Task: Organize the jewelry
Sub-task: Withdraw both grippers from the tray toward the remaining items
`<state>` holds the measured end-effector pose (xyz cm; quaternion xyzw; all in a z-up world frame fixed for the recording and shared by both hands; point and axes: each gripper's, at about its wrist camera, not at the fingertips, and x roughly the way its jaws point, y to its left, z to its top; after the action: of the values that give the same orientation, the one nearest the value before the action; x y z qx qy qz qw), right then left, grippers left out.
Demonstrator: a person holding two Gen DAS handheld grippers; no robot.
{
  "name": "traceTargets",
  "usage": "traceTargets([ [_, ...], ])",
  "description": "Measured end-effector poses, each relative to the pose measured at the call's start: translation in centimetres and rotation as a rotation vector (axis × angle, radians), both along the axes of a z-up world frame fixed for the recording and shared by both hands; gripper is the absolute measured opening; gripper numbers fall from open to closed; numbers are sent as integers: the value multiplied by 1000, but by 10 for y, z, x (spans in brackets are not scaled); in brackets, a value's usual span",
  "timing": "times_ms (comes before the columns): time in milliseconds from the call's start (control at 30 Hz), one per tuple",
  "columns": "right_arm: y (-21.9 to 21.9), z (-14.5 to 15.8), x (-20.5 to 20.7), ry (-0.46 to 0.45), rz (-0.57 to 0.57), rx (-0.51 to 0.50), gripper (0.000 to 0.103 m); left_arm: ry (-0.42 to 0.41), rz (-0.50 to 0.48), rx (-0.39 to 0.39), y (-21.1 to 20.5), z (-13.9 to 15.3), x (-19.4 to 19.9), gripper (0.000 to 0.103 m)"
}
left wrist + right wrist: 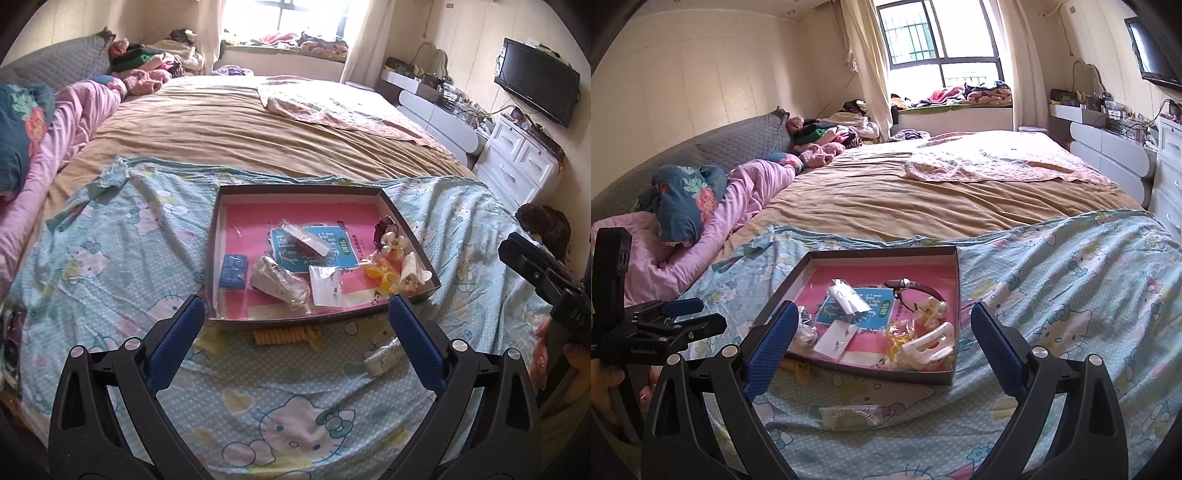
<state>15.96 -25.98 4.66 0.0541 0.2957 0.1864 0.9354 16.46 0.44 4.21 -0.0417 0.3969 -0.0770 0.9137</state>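
Observation:
A shallow dark box (299,195) with a pink floor lies on the cartoon-cat sheet. Inside it are a blue case (233,271), a silvery packet (279,282), a white earring card (325,286), yellow rings (380,273), a white hair clip (412,275) and a dark-strapped watch (384,225). My left gripper (295,301) hangs open just short of the box's near wall, holding nothing. My right gripper (884,308) is also open and empty, in front of the same box (871,371), with the watch (916,288) and hair clip (927,349) beyond it.
Outside the box a yellow coiled hair tie (284,336) and a small packet (382,356) lie on the sheet. The same packet (849,415) lies below my right gripper. A pink quilt (746,199) is bunched at left. White drawers (517,162) stand at right.

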Motion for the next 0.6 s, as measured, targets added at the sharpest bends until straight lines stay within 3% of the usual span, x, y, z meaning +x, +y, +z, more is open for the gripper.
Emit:
traceTargets([
  [600,22,1,-25,-4,50,-30,94,-10,20,50,13,-7,-34,93],
])
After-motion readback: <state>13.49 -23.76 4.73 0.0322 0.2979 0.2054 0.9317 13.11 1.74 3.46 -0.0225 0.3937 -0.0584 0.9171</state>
